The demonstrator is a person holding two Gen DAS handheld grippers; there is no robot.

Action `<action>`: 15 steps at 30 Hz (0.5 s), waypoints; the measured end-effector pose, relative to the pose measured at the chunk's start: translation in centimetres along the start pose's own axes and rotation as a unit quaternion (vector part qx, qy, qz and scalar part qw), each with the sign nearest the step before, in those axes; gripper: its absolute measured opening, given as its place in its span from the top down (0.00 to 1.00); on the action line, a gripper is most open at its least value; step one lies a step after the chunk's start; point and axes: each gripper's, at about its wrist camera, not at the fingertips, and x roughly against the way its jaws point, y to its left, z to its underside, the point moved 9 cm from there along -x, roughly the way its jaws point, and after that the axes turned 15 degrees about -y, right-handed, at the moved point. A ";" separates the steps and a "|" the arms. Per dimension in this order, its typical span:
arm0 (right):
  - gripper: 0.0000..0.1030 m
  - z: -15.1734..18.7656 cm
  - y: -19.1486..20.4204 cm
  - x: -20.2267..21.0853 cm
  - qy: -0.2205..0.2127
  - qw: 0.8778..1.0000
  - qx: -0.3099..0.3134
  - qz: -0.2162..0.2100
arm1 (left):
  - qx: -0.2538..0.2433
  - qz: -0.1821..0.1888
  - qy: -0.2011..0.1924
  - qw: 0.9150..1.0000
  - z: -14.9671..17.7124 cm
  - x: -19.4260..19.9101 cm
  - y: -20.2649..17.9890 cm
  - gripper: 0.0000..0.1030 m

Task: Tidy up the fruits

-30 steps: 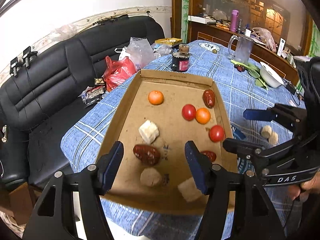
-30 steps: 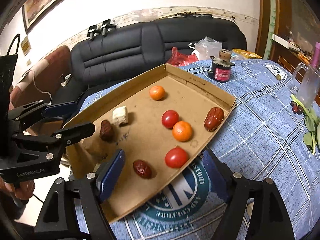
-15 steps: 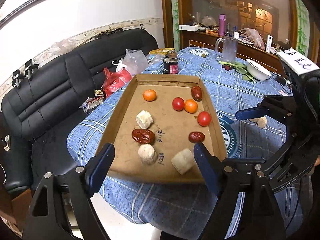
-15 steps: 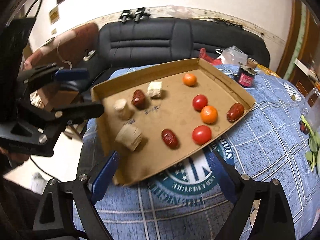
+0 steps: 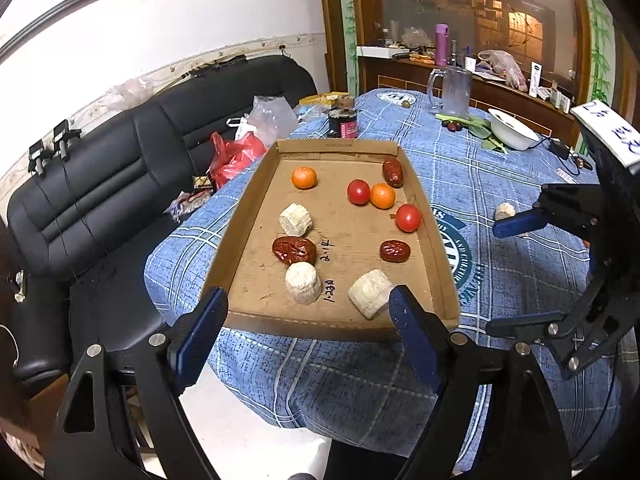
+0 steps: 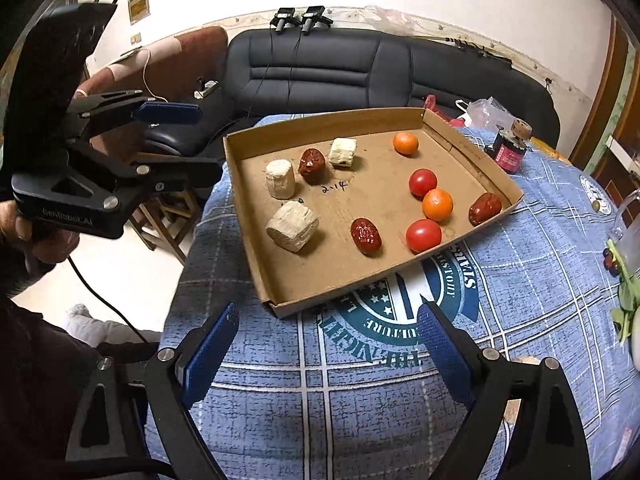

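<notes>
1. The left gripper [image 5: 308, 336] fills the bottom of its own view, jaws spread wide and holding nothing; its blue pads [image 5: 202, 338] frame the near edge of the tray [image 5: 344, 326] without touching it.
2. The right gripper [image 6: 326, 354] sits at the bottom of its own view, also wide open and empty, above the blue checked cloth [image 6: 540, 320] just short of the tray's near corner.
3. Each gripper shows in the other's view: the right at the right edge of the left view, the left at the upper left of the right view, both with jaws apart.
4. The tray is shallow brown cardboard, centre frame in both views, lying on the cloth.
5. In the left view, its upper half holds 2 oranges [image 5: 304, 177], 2 tomatoes [image 5: 358, 191] and 1 date [image 5: 393, 173]; one orange touches a tomatoes' side.
6. Its lower half holds 2 more dates [image 5: 294, 250], wrinkled and dark red, and 3 pale chunks [image 5: 296, 220].
7. 1 chunk [image 5: 303, 288] sits just beside the left date.
8. Another pale chunk [image 5: 505, 212] lies on the cloth at right, outside the tray.
</notes>
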 end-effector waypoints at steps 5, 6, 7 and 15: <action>0.11 -0.3 0.6 0.4 -0.004 1.000 0.011 -0.002 | -0.009 0.009 -0.011 1.000 -0.2 1.0 -0.6 0.19; 0.11 -0.3 0.7 0.5 -0.004 1.000 0.014 -0.002 | -0.008 0.008 -0.013 1.000 -0.2 1.1 -0.6 0.19; 0.11 -0.2 0.8 0.5 -0.004 1.000 0.016 -0.001 | -0.007 0.009 -0.015 1.000 -0.2 1.2 -0.6 0.19; 0.11 -0.2 1.2 0.9 -0.006 1.000 0.024 0.003 | -0.008 0.007 -0.018 1.000 -0.3 1.3 -0.8 0.19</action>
